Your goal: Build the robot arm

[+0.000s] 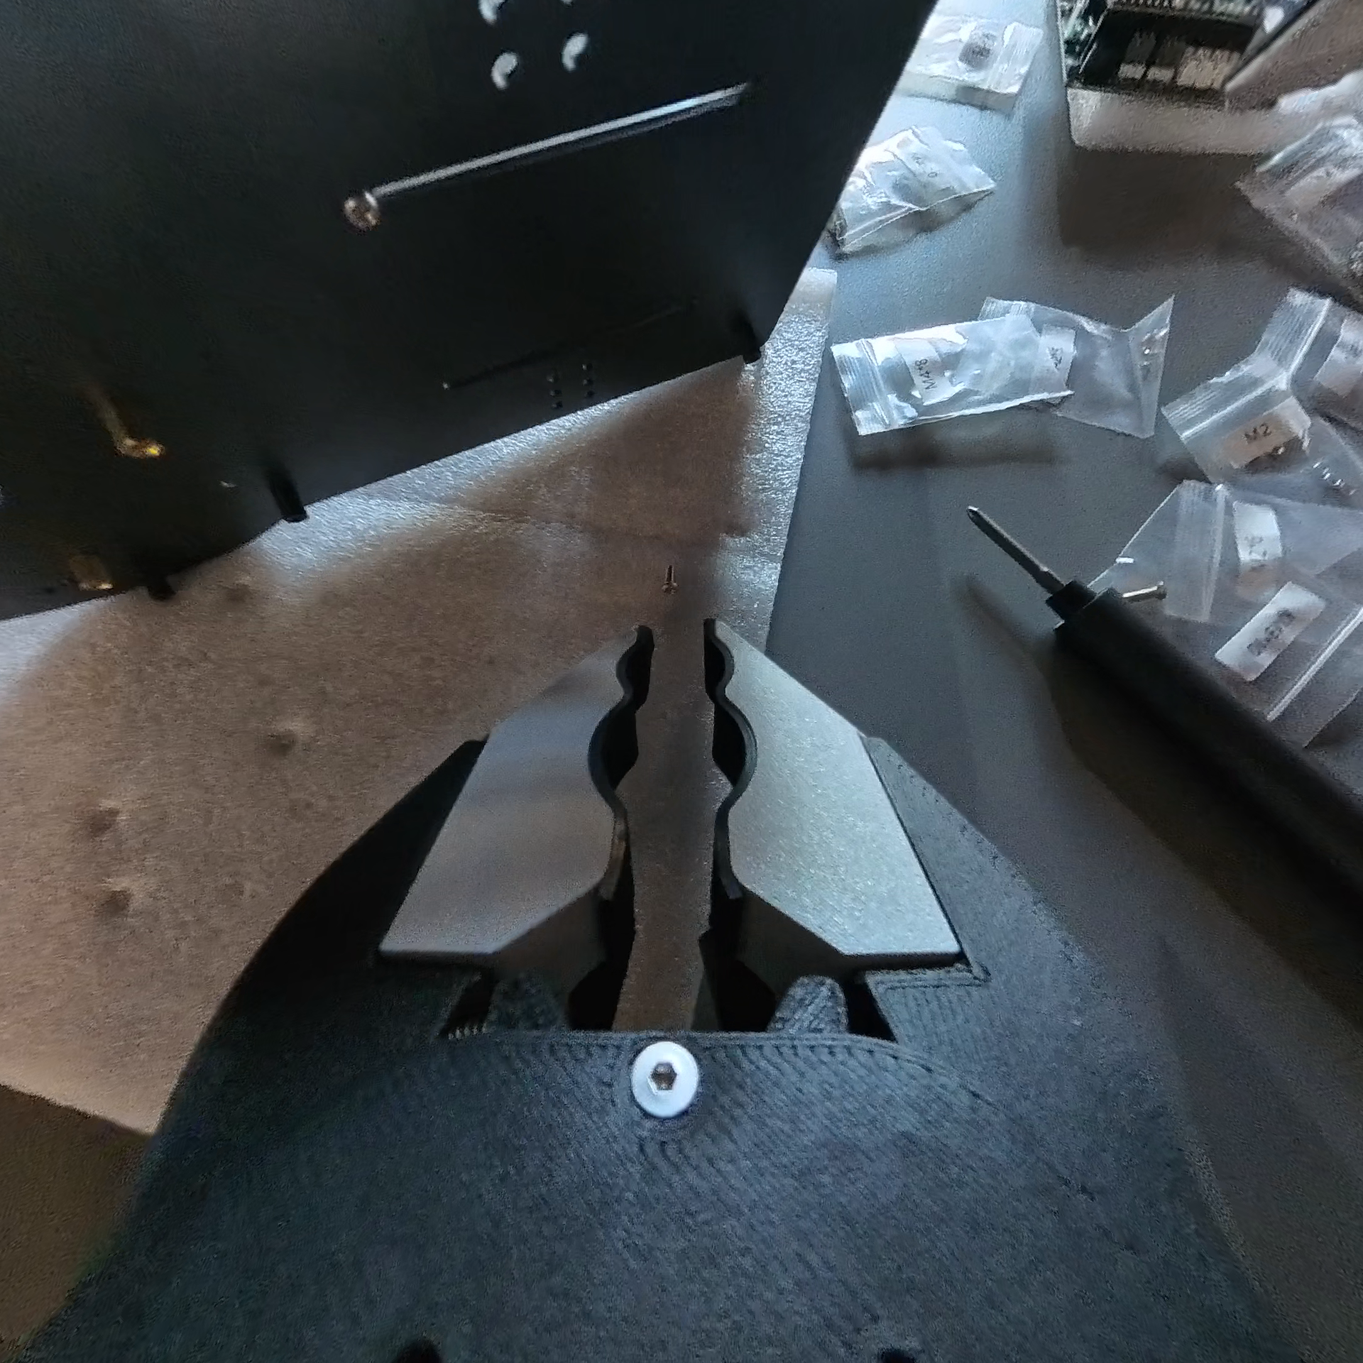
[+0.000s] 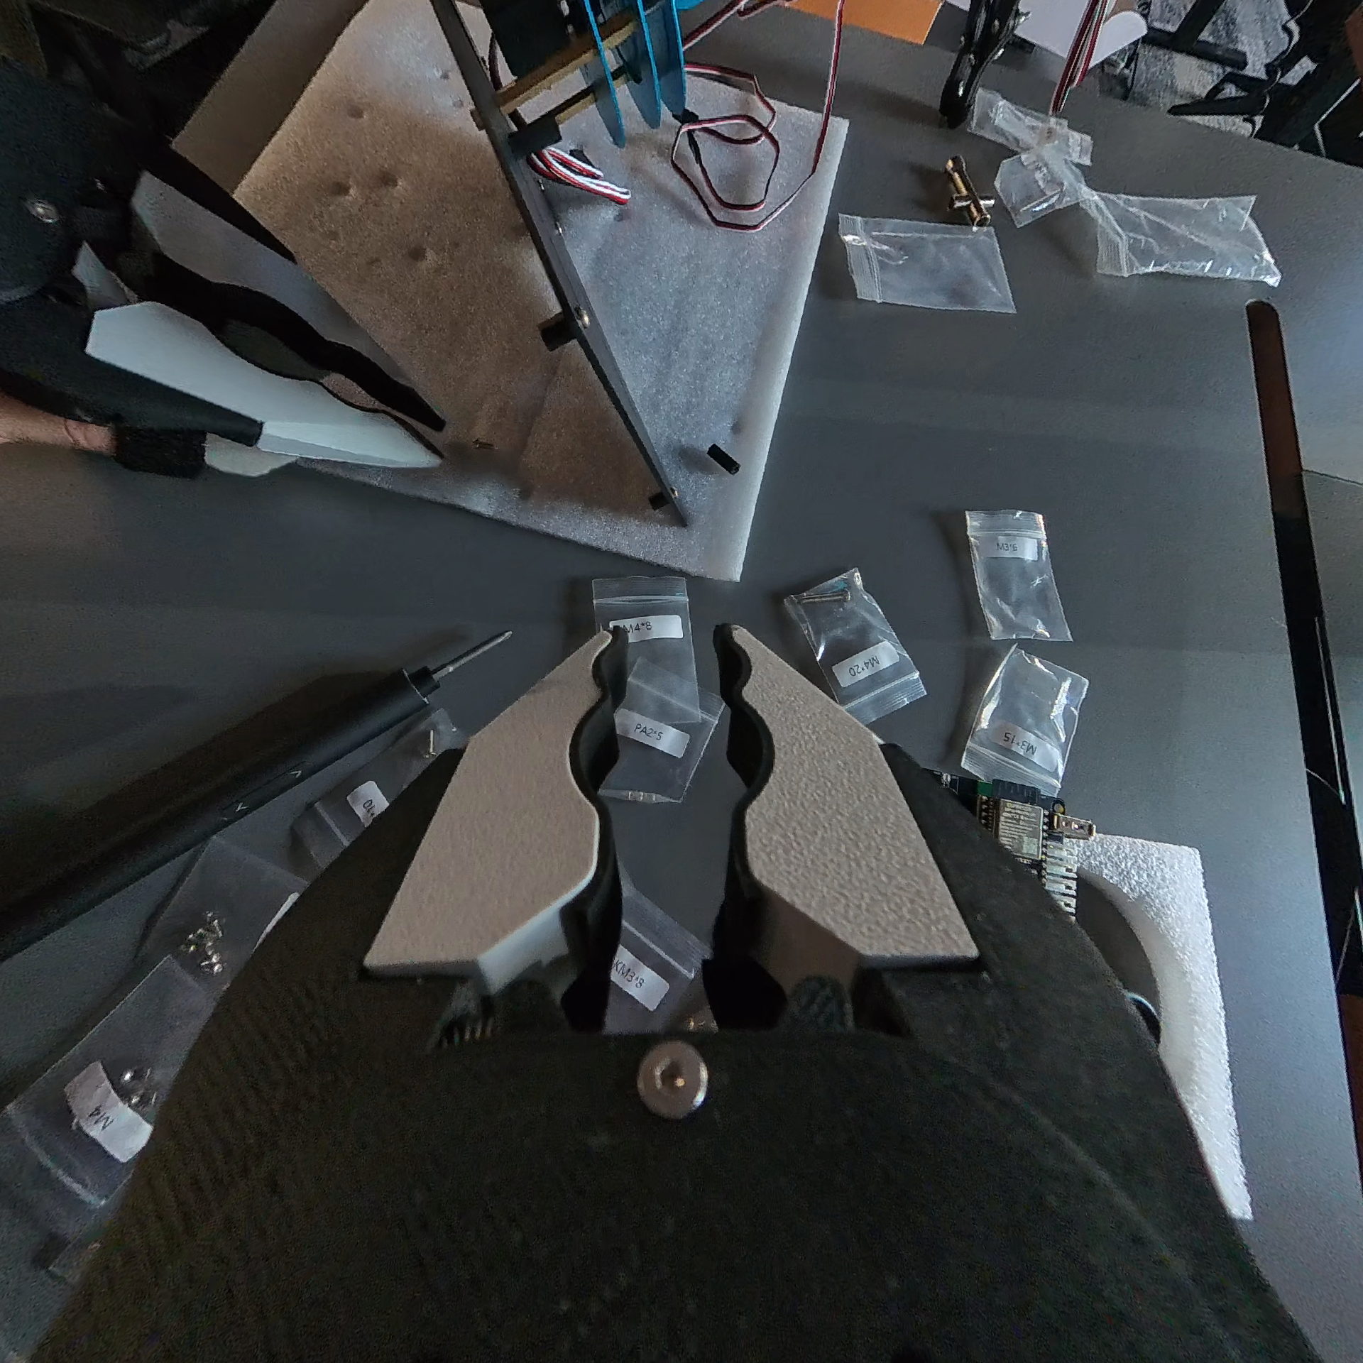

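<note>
My left gripper (image 1: 677, 627) is open by a narrow gap and holds nothing. It is low over a white foam sheet (image 1: 442, 590). A tiny screw (image 1: 670, 579) lies on the foam just beyond its fingertips. A black panel (image 1: 369, 258) stands behind it at the upper left. My right gripper (image 2: 670, 638) is open and empty. It hovers over small clear bags (image 2: 656, 737) of hardware on the grey table (image 2: 959, 413). The left gripper also shows in the right wrist view (image 2: 441, 442), with its tips on the foam sheet (image 2: 701, 332) beside the panel (image 2: 583, 295).
A black screwdriver (image 2: 258, 782) lies left of my right gripper and also shows in the left wrist view (image 1: 1106, 634). Several more bags (image 2: 1018, 575) lie to the right. A circuit board (image 2: 1018, 811) sits on a white foam block (image 2: 1180, 996). Blue parts and red-white wires (image 2: 737, 170) sit behind the panel. Spacing between my two grippers at the tips: around 15 centimeters. The black screwdriver (image 2: 258, 782) is about 15 centimeters from both grippers' fingertips.
</note>
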Demonstrator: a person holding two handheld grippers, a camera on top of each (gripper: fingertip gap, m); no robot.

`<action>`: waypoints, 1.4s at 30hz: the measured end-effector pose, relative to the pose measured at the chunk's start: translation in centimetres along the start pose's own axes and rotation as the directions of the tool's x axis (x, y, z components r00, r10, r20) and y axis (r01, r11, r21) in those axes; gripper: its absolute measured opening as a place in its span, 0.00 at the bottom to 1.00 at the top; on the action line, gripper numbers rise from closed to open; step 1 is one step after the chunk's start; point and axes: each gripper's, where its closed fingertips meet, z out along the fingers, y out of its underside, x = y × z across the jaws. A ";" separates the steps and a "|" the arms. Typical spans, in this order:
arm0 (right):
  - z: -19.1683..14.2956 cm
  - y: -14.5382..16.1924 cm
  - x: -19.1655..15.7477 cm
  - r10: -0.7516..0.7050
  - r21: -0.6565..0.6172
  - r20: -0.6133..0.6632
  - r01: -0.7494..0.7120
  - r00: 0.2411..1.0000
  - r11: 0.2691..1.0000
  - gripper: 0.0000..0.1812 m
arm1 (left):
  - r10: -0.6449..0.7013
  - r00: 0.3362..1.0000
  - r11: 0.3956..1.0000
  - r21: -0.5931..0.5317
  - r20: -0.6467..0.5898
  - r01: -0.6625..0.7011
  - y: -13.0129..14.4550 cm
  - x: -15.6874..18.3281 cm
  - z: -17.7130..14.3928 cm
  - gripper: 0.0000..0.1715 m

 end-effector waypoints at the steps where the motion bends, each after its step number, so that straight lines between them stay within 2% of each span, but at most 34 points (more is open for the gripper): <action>1: 0.0 0.0 0.0 0.000 0.002 0.002 0.000 1.000 1.000 0.13 | 0.028 0.999 1.000 0.012 0.017 -0.029 -0.1 -0.1 -0.1 0.06; 3: -0.1 0.0 0.0 0.002 0.001 0.002 -0.002 1.000 1.000 0.13 | 0.067 0.996 0.997 0.034 0.056 -0.069 -0.4 -0.4 -0.1 0.05; 13: 0.1 0.1 0.0 0.001 -0.007 0.001 -0.001 1.000 1.000 0.13 | 0.062 0.998 0.998 0.032 0.008 -0.062 -0.9 0.2 0.8 0.06; 28: 0.1 0.0 -0.3 -0.006 -0.011 0.009 0.006 1.000 1.000 0.13 | 0.070 0.998 0.998 -0.009 0.005 -0.070 -0.5 0.2 1.5 0.05; 42: -0.1 0.1 -0.7 -0.003 -0.014 0.015 0.003 1.000 1.000 0.13 | 0.066 0.998 0.998 0.011 0.005 -0.066 -0.8 0.2 1.1 0.01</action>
